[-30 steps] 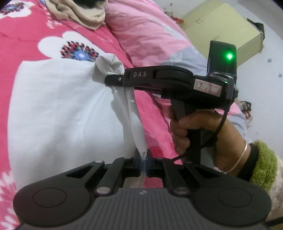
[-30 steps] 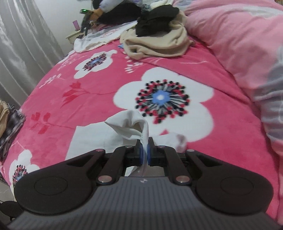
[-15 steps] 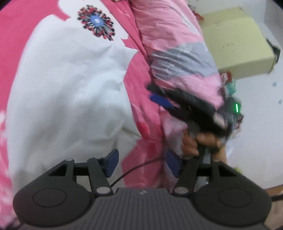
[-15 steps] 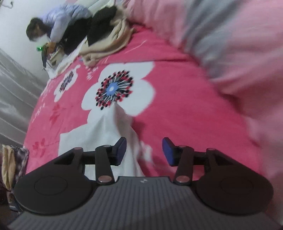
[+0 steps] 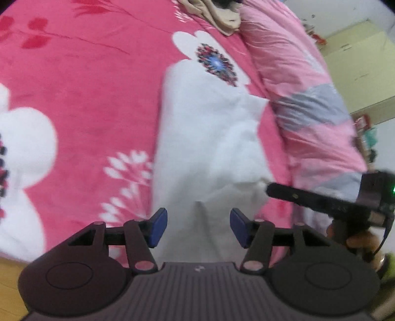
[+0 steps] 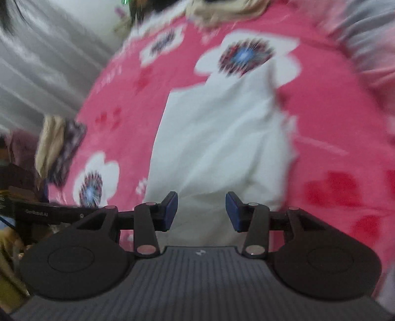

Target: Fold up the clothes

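A white garment (image 5: 209,138) lies spread flat on the pink flowered blanket (image 5: 86,86). In the left wrist view my left gripper (image 5: 198,230) hovers over the garment's near end. Its jaws are closing, with only air between the blue pads (image 5: 158,230). My right gripper (image 5: 270,190) reaches in from the right beside the garment's edge, with a hand on its grip. The right wrist view is blurred by motion. It shows the same white garment (image 6: 217,138) under my right gripper (image 6: 201,213), which is open and holds nothing.
A pink and grey quilt (image 5: 308,111) lies bunched along the right side of the bed. Beige clothes (image 5: 222,14) are piled at the far end. A pale yellow cabinet (image 5: 358,61) stands beyond the bed. Grey curtains (image 6: 37,61) and a stack of clothes (image 6: 59,150) are on the left.
Both grippers were shut on a raised corner of the white garment. They let go, opened and drew back toward its near end. The garment now lies flat.
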A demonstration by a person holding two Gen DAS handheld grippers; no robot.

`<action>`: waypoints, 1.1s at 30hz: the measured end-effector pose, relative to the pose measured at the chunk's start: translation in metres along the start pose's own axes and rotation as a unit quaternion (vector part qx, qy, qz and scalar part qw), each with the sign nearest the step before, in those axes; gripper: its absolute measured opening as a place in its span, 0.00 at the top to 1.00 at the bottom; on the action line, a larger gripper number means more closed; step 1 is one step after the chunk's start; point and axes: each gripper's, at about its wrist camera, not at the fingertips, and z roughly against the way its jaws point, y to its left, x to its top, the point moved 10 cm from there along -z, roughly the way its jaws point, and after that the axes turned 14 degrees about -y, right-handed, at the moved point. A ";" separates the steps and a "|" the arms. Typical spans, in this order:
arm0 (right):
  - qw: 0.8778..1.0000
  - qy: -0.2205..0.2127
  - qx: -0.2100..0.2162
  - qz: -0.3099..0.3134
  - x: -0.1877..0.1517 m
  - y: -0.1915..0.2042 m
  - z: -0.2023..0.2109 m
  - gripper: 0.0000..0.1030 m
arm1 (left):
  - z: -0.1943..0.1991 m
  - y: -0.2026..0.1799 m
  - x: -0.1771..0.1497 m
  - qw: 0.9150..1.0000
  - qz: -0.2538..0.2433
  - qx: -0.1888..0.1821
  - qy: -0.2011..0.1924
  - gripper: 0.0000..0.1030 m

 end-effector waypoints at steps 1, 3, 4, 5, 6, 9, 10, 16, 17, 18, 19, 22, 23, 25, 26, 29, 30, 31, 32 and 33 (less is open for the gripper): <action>1.000 0.006 -0.007 0.019 0.000 0.007 -0.012 0.59 | 0.002 0.002 -0.001 1.000 -0.008 0.001 -0.001 0.47; 0.998 0.027 -0.007 0.053 0.002 0.022 -0.042 0.59 | 0.003 0.002 -0.006 1.000 -0.026 0.005 0.000 0.47; 0.997 0.041 -0.004 0.060 0.002 0.029 -0.056 0.59 | 0.003 0.003 -0.010 0.999 -0.033 0.005 0.002 0.46; 0.996 0.058 -0.001 0.067 0.001 0.034 -0.070 0.59 | 0.004 0.004 -0.014 0.999 -0.040 0.006 0.007 0.46; 0.993 0.092 -0.004 0.072 -0.007 0.036 -0.080 0.59 | 0.004 0.006 -0.019 0.999 -0.046 0.007 0.012 0.46; 0.980 0.164 -0.060 0.098 -0.031 0.025 -0.079 0.62 | 0.008 0.012 -0.028 0.998 -0.059 0.006 0.024 0.47; 0.977 0.180 -0.076 0.082 -0.038 0.018 -0.061 0.62 | 0.010 0.013 -0.030 0.998 -0.061 0.001 0.026 0.46; 0.952 0.204 -0.228 0.000 -0.077 -0.044 0.058 0.62 | 0.007 0.021 -0.034 0.995 -0.075 -0.018 0.056 0.45; 0.949 0.194 -0.248 -0.011 -0.079 -0.051 0.072 0.62 | 0.005 0.022 -0.035 0.995 -0.081 -0.018 0.063 0.45; 0.957 0.162 -0.241 -0.021 -0.068 -0.046 0.072 0.62 | 0.002 0.023 -0.036 0.994 -0.088 -0.018 0.070 0.45; 0.963 0.129 -0.233 -0.031 -0.058 -0.042 0.072 0.61 | -0.001 0.024 -0.038 0.992 -0.095 -0.019 0.075 0.45; 0.976 0.043 -0.209 -0.036 -0.026 -0.027 0.056 0.52 | -0.012 0.025 -0.043 0.988 -0.119 -0.021 0.093 0.45; 0.977 0.030 -0.209 -0.028 -0.020 -0.025 0.045 0.47 | -0.016 0.024 -0.044 0.987 -0.132 -0.021 0.094 0.45; 0.977 0.021 -0.211 -0.020 -0.017 -0.029 0.022 0.46 | -0.023 0.021 -0.045 0.983 -0.162 -0.020 0.088 0.45; 0.977 0.025 -0.211 -0.020 -0.019 -0.033 0.010 0.47 | -0.025 0.019 -0.046 0.981 -0.172 -0.025 0.087 0.45; 0.978 0.063 -0.188 -0.064 -0.041 -0.042 -0.012 0.91 | -0.030 0.011 -0.046 0.977 -0.189 -0.040 0.085 0.45; 0.977 0.059 -0.191 -0.079 -0.044 -0.043 -0.010 1.00 | -0.030 0.009 -0.046 0.976 -0.194 -0.045 0.083 0.45; 0.975 0.051 -0.195 -0.091 -0.045 -0.043 -0.008 1.00 | -0.031 0.006 -0.045 0.975 -0.199 -0.049 0.082 0.45; 0.976 0.025 -0.201 -0.082 -0.038 -0.038 0.000 1.00 | -0.031 0.005 -0.043 0.974 -0.204 -0.052 0.080 0.45; 0.975 -0.001 -0.208 -0.073 -0.032 -0.033 0.009 1.00 | -0.031 0.003 -0.042 0.973 -0.209 -0.054 0.079 0.45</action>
